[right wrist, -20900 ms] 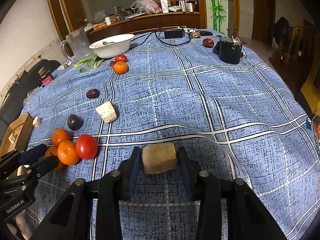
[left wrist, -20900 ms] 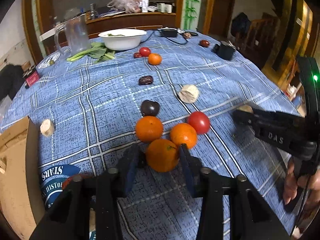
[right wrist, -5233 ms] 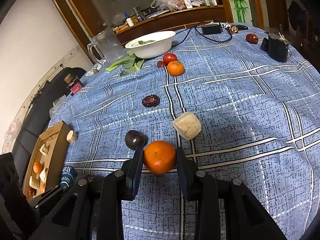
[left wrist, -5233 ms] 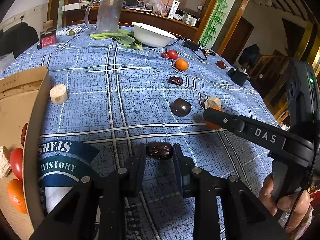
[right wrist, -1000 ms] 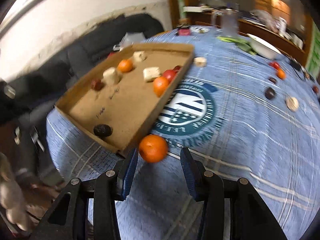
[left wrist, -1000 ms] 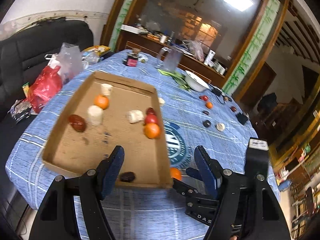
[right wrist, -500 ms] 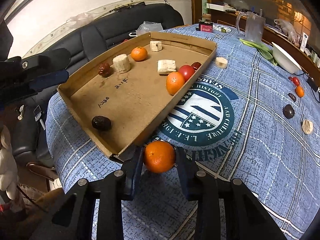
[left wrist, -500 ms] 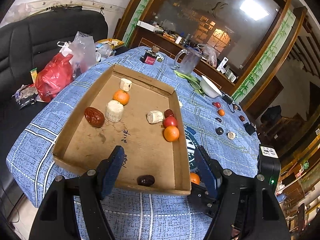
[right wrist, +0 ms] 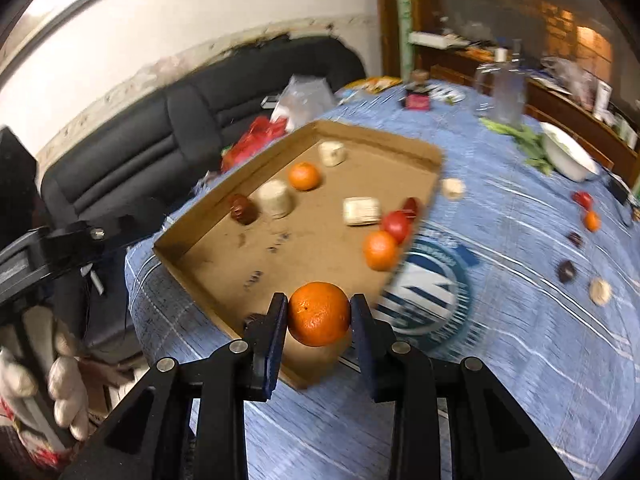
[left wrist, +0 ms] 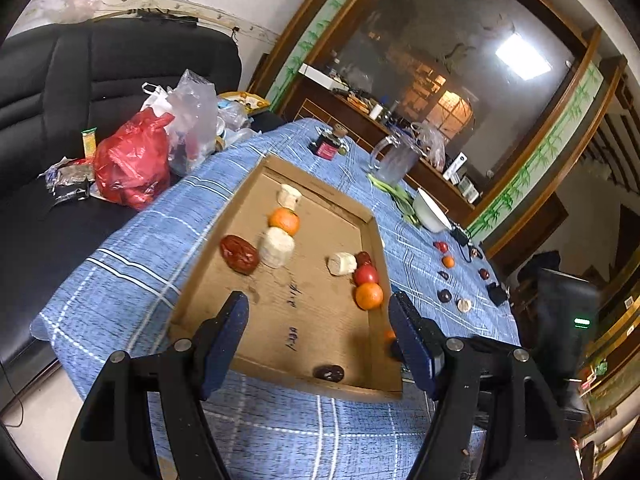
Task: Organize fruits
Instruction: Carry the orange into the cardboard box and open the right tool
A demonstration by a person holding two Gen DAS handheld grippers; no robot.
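Note:
A shallow cardboard tray (left wrist: pixel 316 216) lies on the blue checked tablecloth (left wrist: pixel 168 240). It holds two oranges, a tomato (left wrist: pixel 366 275), a red date (left wrist: pixel 239 254), a dark date (left wrist: pixel 329 372) and pale chunks. My left gripper (left wrist: pixel 320 320) hangs open over the tray's near end with nothing between its fingers. In the right wrist view my right gripper (right wrist: pixel 319 308) is shut on an orange (right wrist: pixel 319 320), held in the air over the near corner of the tray (right wrist: pixel 224 248). A sliver of that orange (left wrist: pixel 389 335) shows behind my left gripper's right finger.
Further fruit lies on the cloth to the far right: a small orange (right wrist: pixel 591 221), a tomato (right wrist: pixel 582 199), dark pieces and a pale chunk (right wrist: pixel 600 291). A white bowl (right wrist: pixel 568 156), greens and a jug (right wrist: pixel 507 92) stand behind. A black sofa (left wrist: pixel 80 80) with bags flanks the table's left edge.
My right gripper closed on the orange beside the tray and lifted it off the cloth to above the tray's corner. My left gripper shifted sideways over the tray, still open.

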